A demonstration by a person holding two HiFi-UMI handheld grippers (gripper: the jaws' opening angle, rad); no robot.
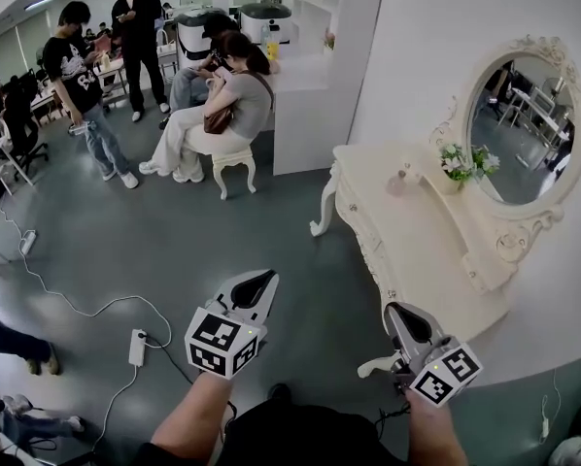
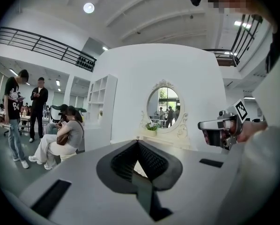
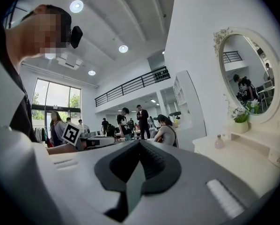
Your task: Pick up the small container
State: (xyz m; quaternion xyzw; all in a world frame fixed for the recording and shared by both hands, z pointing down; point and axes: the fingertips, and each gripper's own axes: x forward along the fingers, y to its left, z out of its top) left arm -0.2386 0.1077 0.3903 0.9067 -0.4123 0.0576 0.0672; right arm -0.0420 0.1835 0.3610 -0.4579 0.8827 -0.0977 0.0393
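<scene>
The small container is a pale pink bottle [image 1: 399, 181] standing on the white dressing table [image 1: 407, 260], left of a pot of white flowers [image 1: 458, 166]. In the right gripper view the bottle [image 3: 218, 142] stands far ahead at the right, near the flower pot [image 3: 241, 121]. Both grippers hang over the grey floor, well short of the table. My left gripper [image 1: 262, 282] is shut and holds nothing; its jaws [image 2: 138, 142] meet at the tip. My right gripper [image 1: 397, 311] is nearer the table's front corner, and its jaws [image 3: 140, 142] also meet, holding nothing.
An oval mirror [image 1: 524, 129] rises behind the table against the white wall. A person sits on a white stool [image 1: 234, 166] ahead at the left, with others standing beyond. A power strip [image 1: 137, 347] and its cables lie on the floor at the left.
</scene>
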